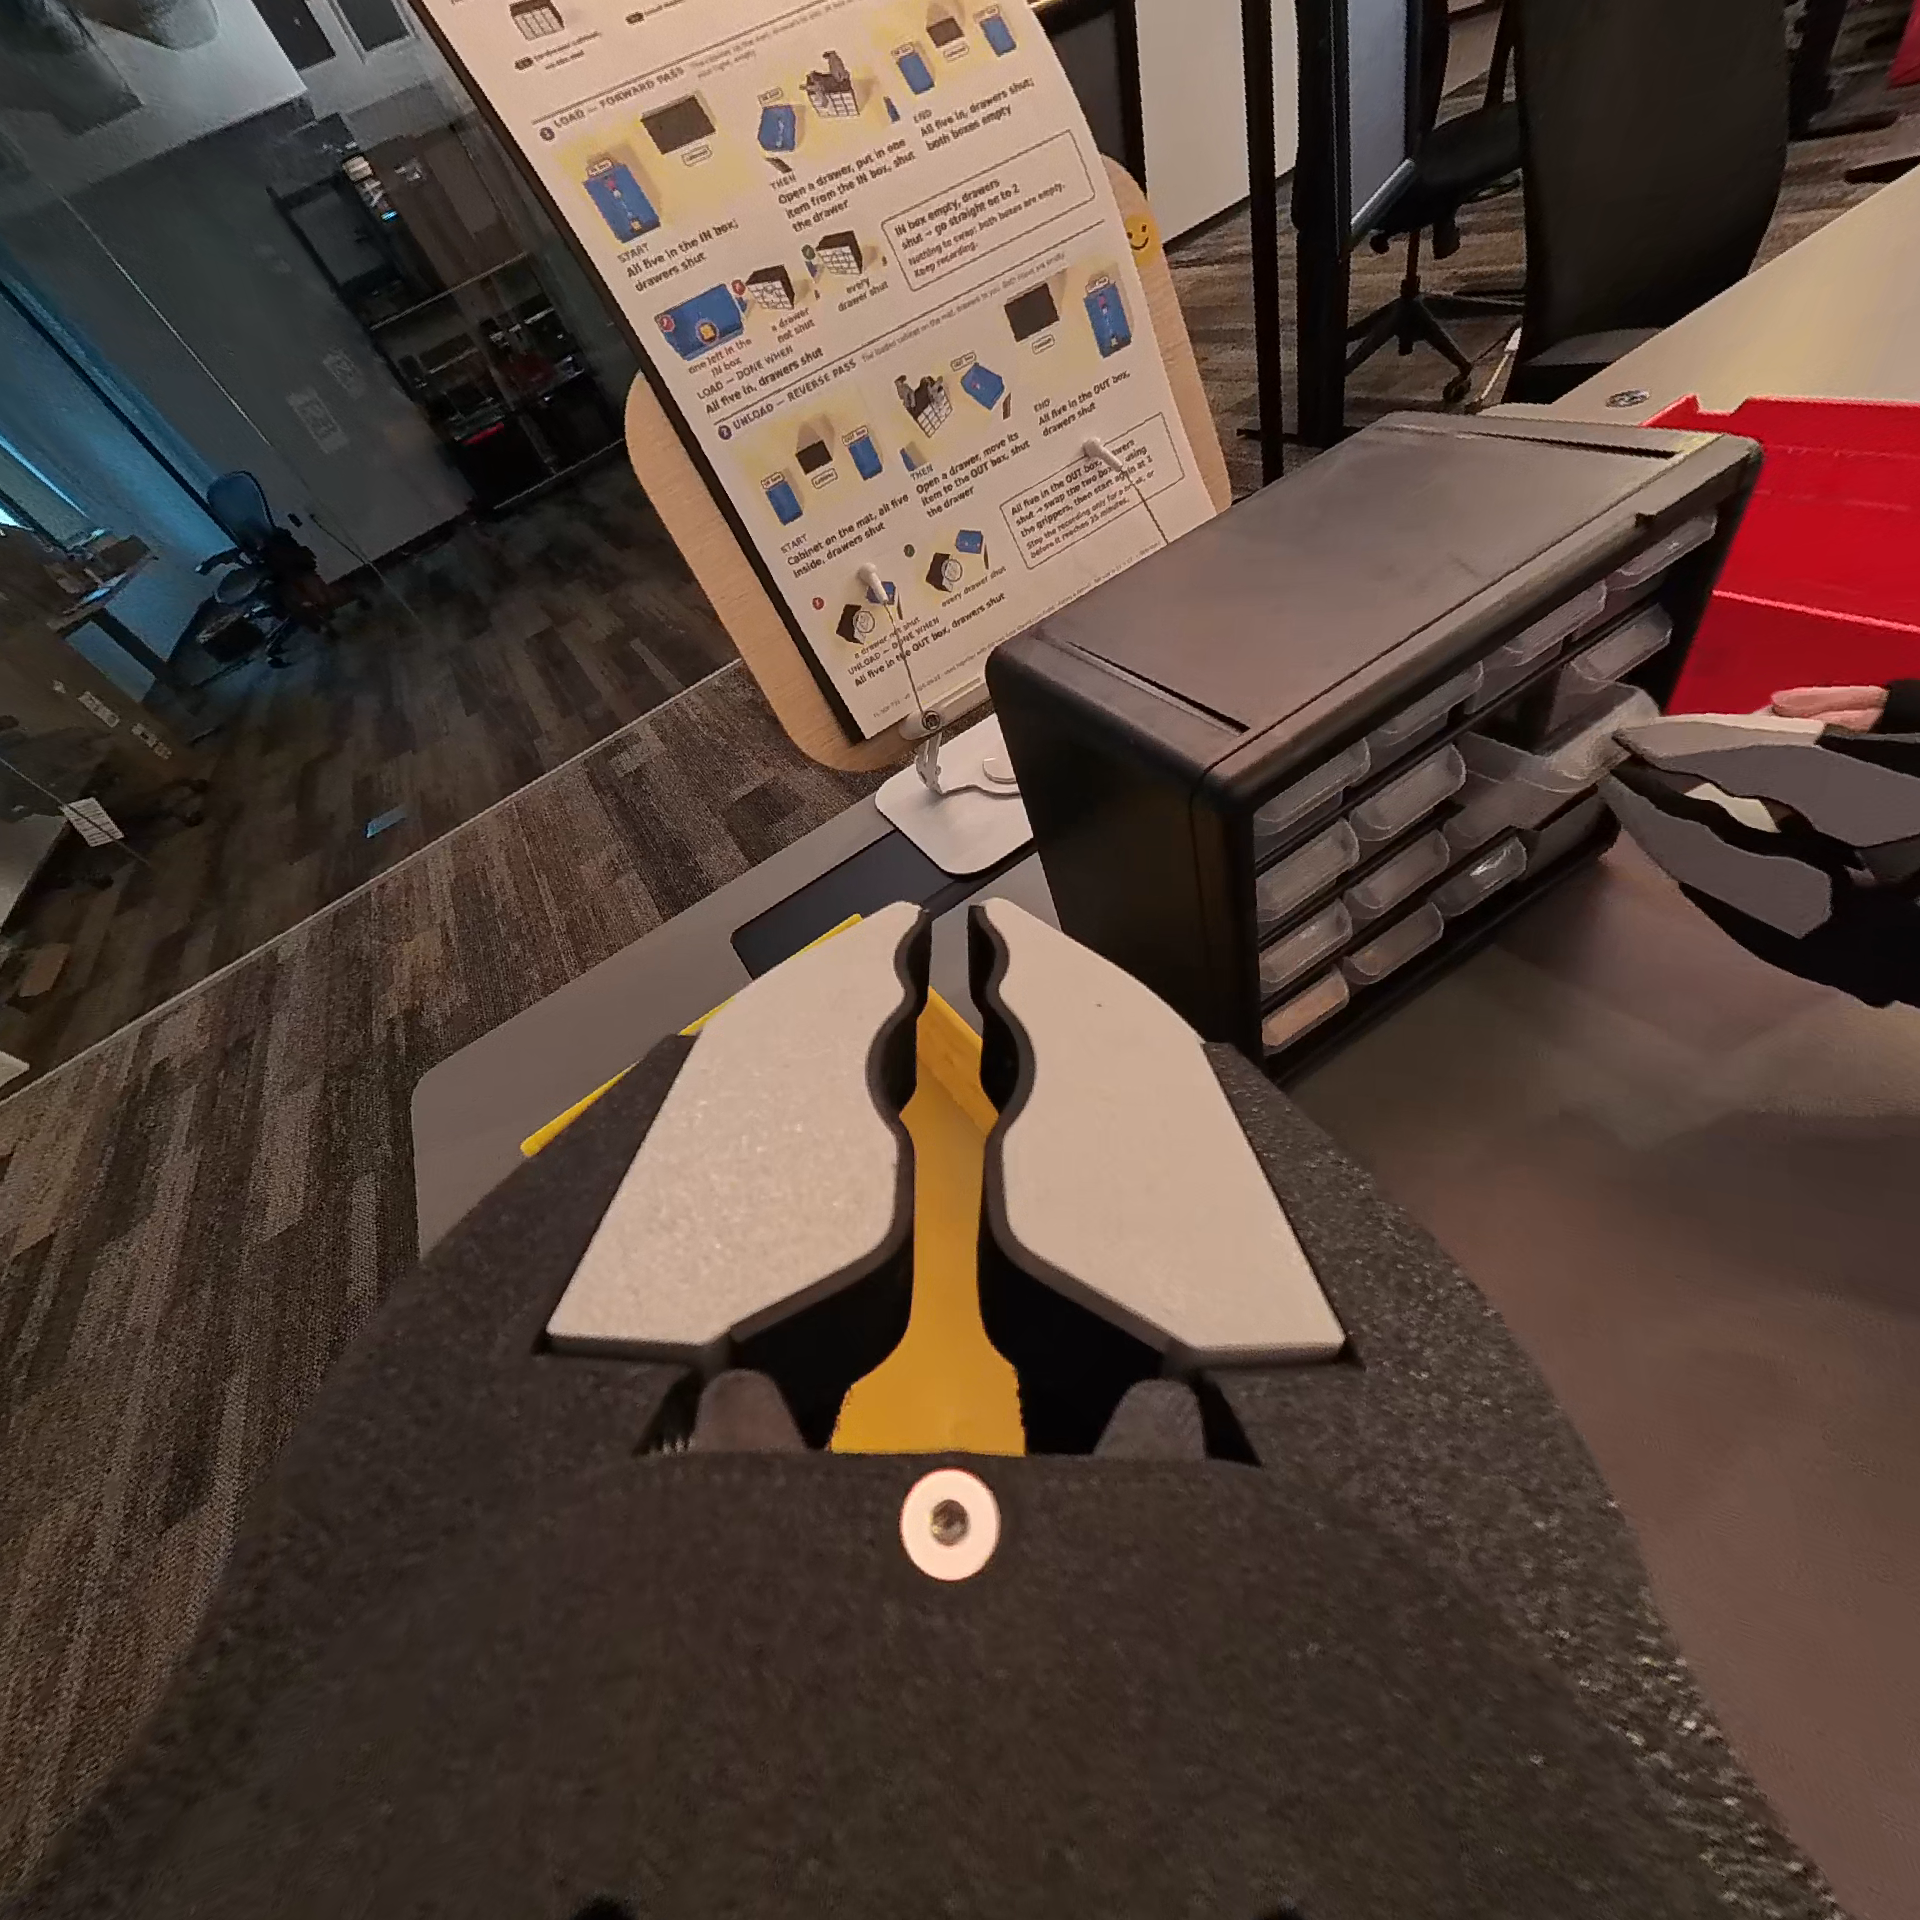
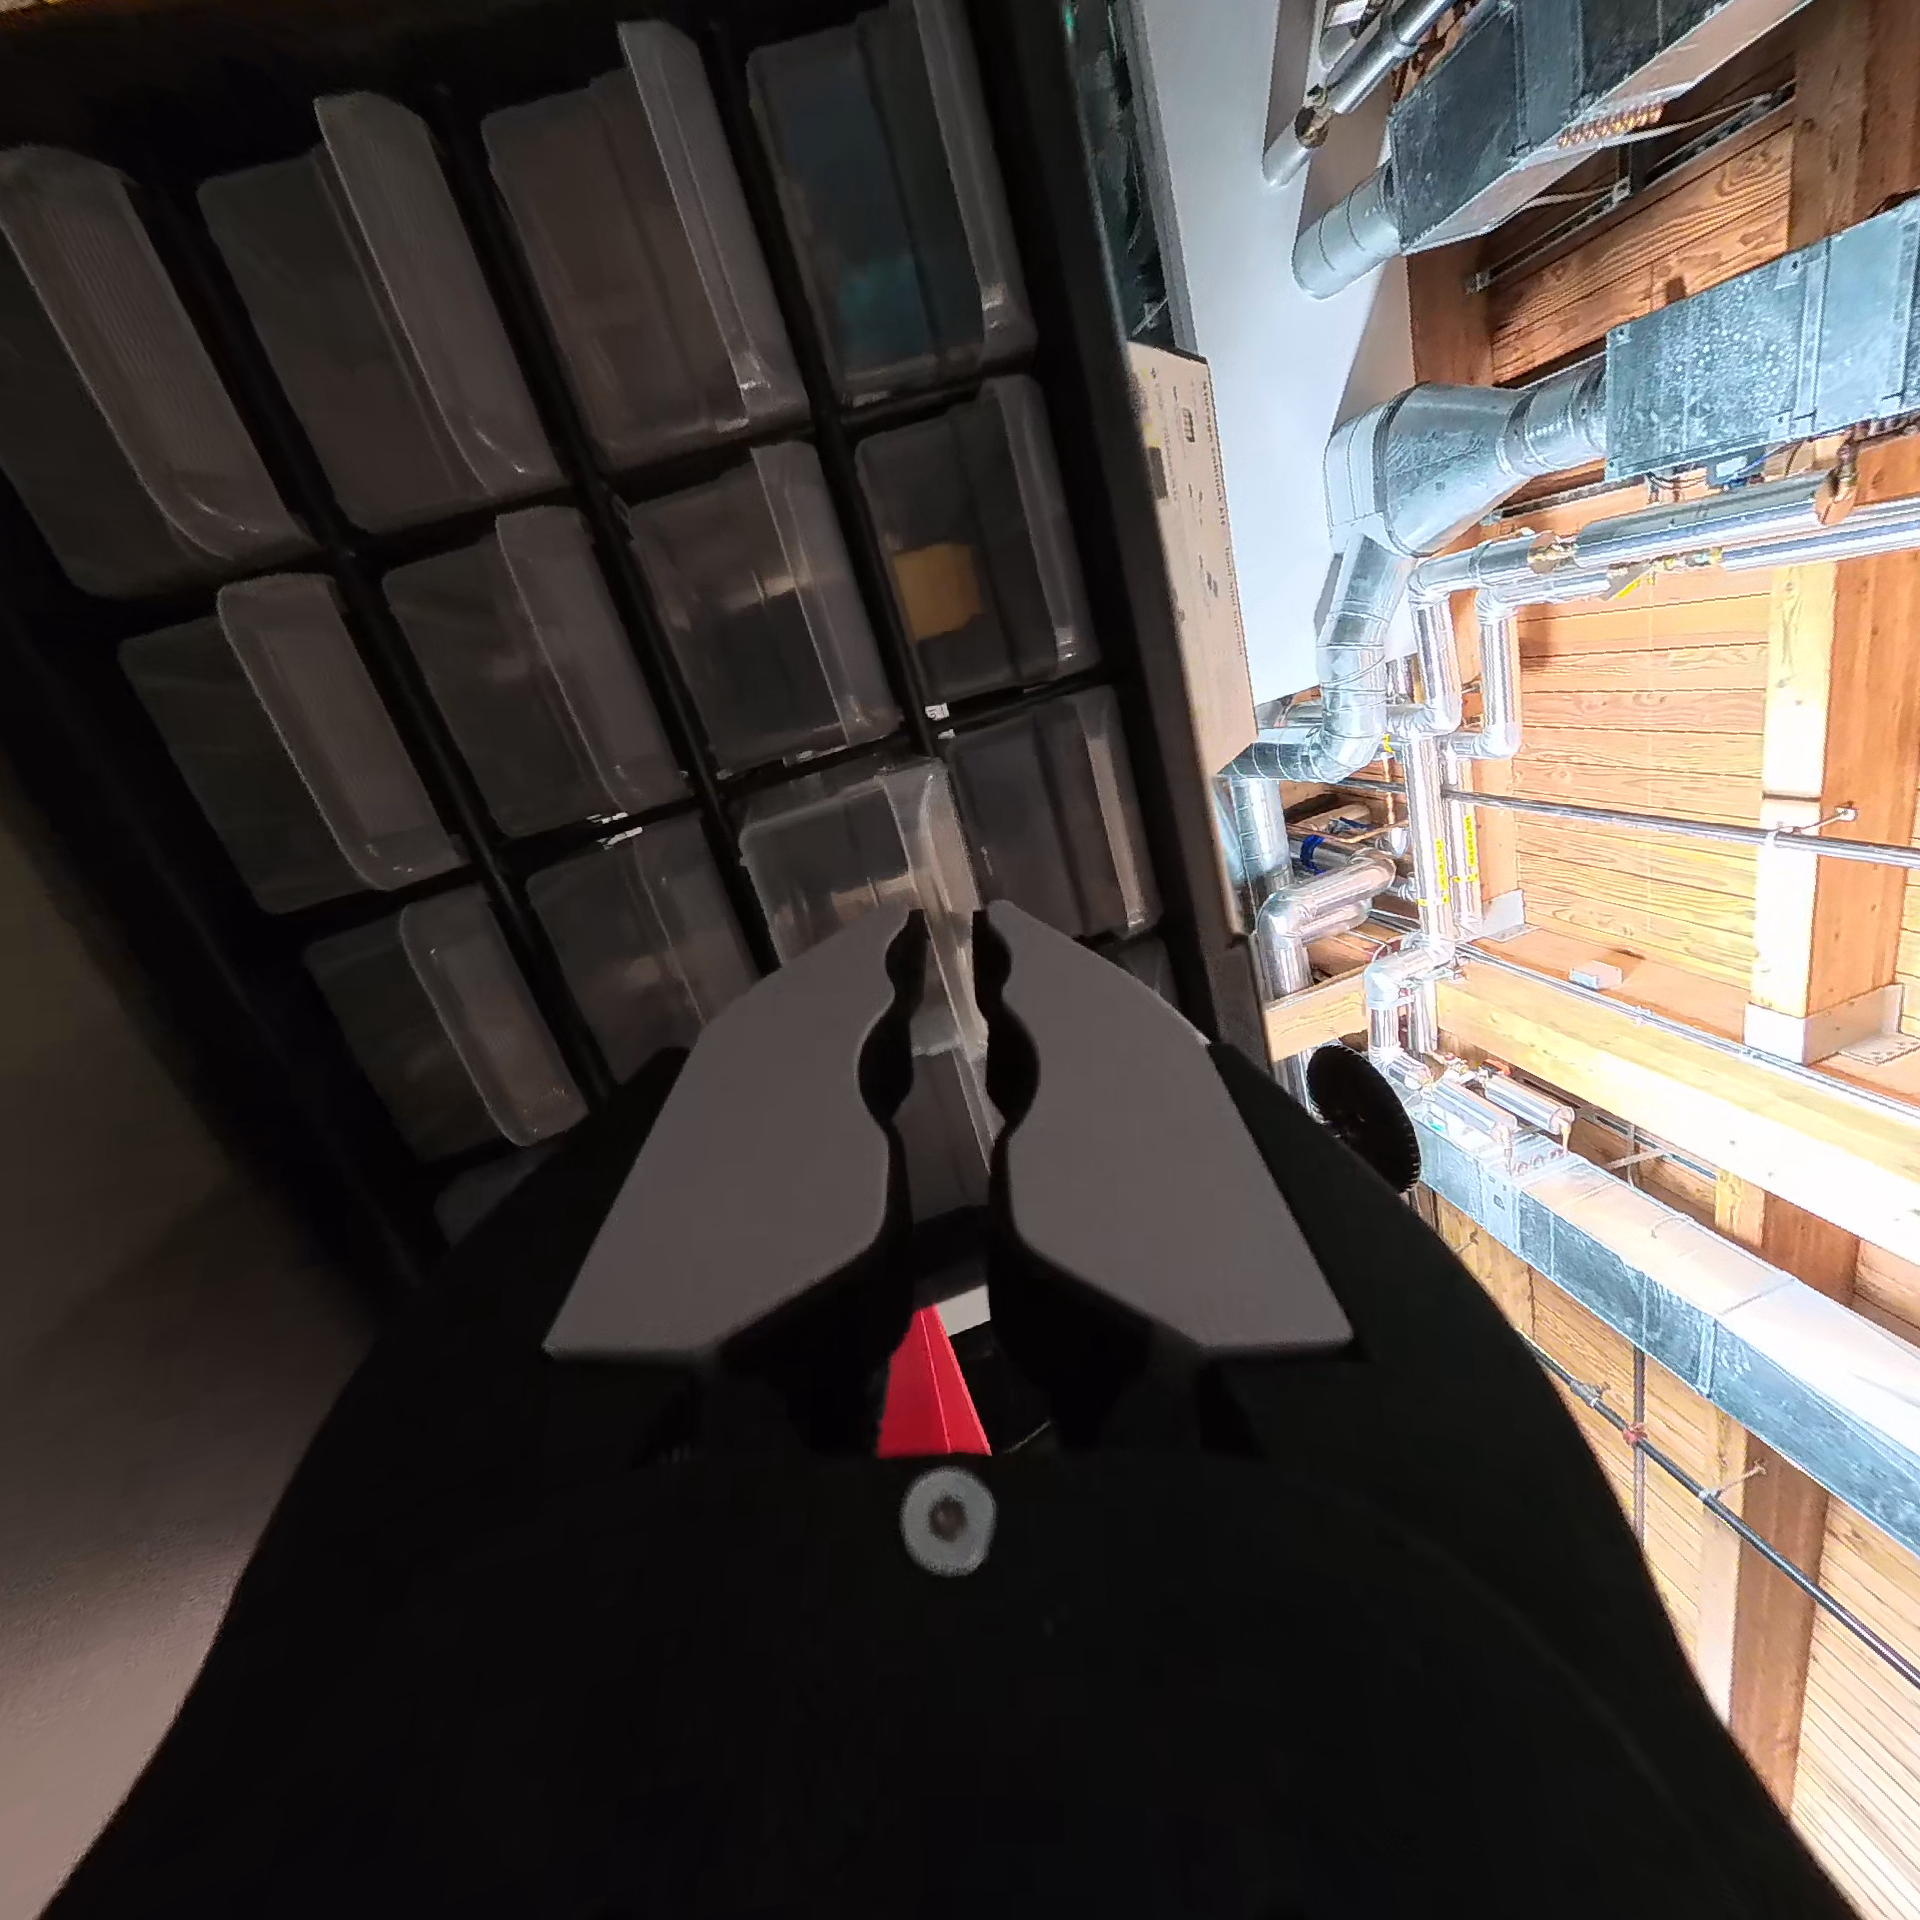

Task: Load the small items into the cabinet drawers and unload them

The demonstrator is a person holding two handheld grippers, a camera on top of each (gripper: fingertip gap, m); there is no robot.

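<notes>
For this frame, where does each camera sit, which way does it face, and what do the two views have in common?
Left wrist view: sits on the left tongs, nearly shut, above a yellow plastic box; faces a standing instruction sheet and the black plastic cabinet of clear drawers; the right tongs show at the right edge.
Right wrist view: sits on the right tongs, rolled sideways, close against the drawer fronts; the tongs pinch the lip of one pulled-out clear drawer; ceiling ducts behind.
Shared: the cabinet, the right tongs and a red plastic box.
</notes>
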